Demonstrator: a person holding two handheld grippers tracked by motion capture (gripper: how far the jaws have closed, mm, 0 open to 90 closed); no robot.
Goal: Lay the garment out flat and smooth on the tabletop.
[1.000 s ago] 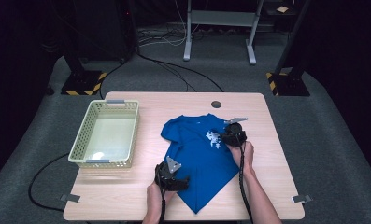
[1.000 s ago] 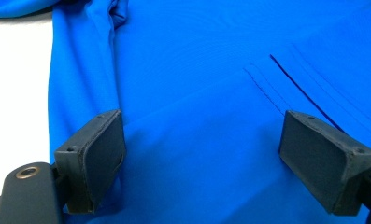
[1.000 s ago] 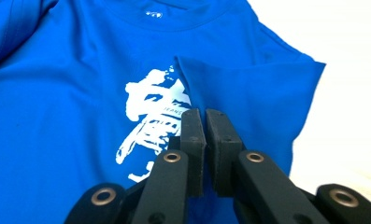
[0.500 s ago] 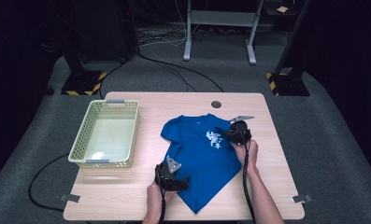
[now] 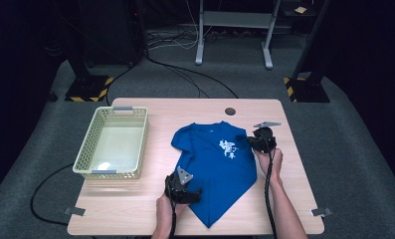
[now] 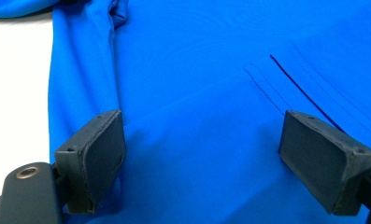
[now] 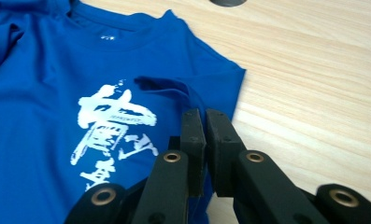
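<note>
Folding the blue T-shirt (image 5: 216, 172)

Your right gripper (image 7: 205, 122) pinches its sleeve edge shut; your left gripper (image 6: 202, 154) hovers wide open, empty. Next, carry that sleeve inward.

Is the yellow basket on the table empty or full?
Empty. In the high view the basket shows a bare floor; the blue T-shirt lies beside it.

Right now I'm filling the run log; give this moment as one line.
left gripper: open, over blue T-shirt hem side | right gripper: shut on T-shirt's folded sleeve edge | yellow basket: apart, left
</note>
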